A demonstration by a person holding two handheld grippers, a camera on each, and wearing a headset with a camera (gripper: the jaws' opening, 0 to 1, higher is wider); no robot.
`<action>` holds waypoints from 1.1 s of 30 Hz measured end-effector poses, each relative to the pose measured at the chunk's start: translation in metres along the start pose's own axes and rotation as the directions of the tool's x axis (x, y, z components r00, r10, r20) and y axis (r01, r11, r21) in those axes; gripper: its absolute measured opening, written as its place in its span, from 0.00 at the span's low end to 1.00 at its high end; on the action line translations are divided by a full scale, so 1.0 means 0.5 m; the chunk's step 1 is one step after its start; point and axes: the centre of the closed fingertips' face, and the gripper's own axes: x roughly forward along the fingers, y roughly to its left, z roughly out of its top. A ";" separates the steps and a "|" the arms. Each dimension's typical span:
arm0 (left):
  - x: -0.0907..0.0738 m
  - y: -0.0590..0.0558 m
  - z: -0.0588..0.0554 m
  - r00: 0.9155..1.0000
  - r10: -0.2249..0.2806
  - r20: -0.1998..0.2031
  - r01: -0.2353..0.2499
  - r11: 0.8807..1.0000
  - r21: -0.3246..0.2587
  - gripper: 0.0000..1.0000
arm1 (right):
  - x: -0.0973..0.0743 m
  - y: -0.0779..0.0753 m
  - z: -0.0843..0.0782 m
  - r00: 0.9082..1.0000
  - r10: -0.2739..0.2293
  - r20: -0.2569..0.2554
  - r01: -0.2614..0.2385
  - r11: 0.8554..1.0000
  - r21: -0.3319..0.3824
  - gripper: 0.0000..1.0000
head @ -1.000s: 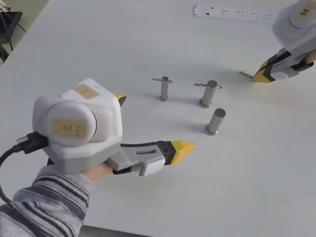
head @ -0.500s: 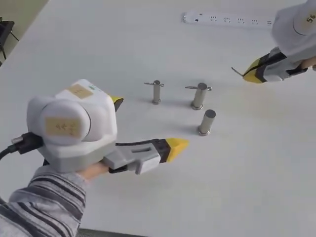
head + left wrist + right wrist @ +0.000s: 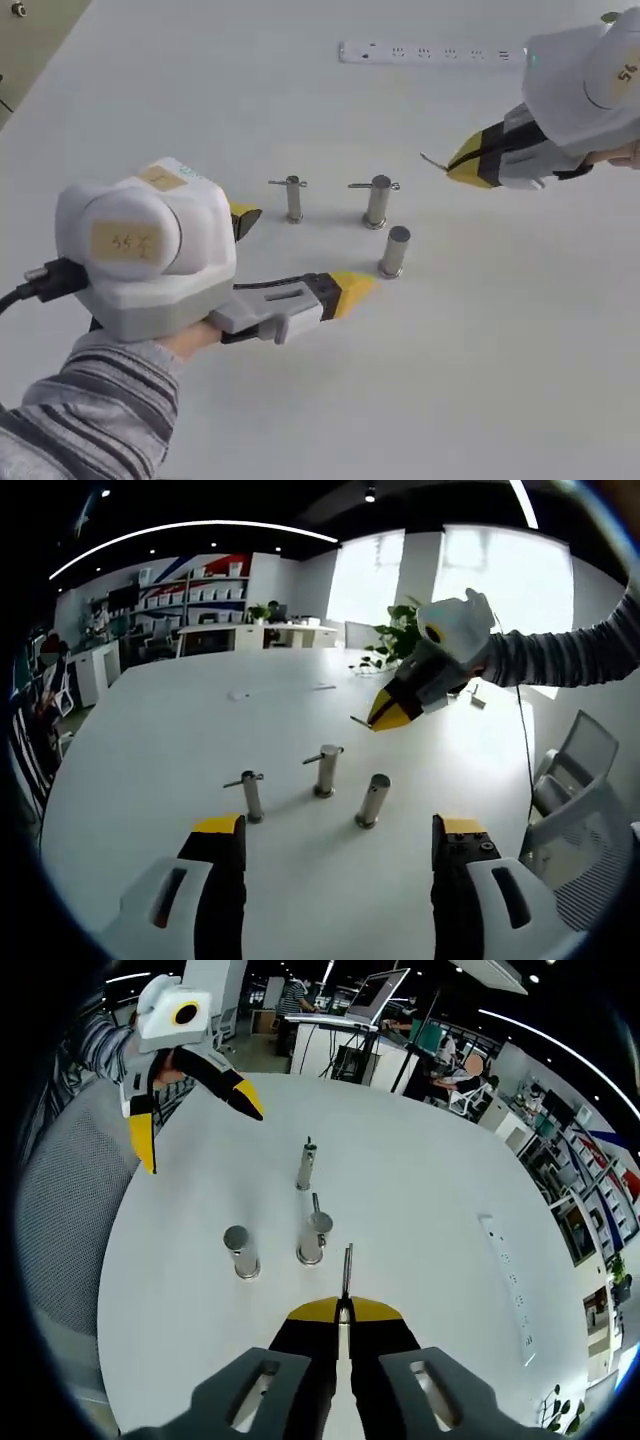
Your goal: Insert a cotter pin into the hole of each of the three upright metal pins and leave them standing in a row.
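Above the table (image 3: pixel 300 80), right claw (image 3: pixel 452 168) tight on a cotter pin (image 3: pixel 432 160), left claw (image 3: pixel 308 250) spread wide.

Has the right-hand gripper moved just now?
Yes: against the power strip, the right gripper with its cotter pin has come left, toward the middle pin.

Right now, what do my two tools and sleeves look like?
The left tool and right tool have rounded white housings with tan handwritten stickers, grey bodies, black jaws tipped yellow. A black cable leaves the left one. The sleeve is grey with dark stripes.
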 end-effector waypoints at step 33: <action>0.029 -0.063 0.048 0.987 -0.149 0.057 0.159 0.940 -0.302 0.19 | -0.015 0.168 0.134 0.989 0.101 0.107 -0.067 0.956 -0.284 0.00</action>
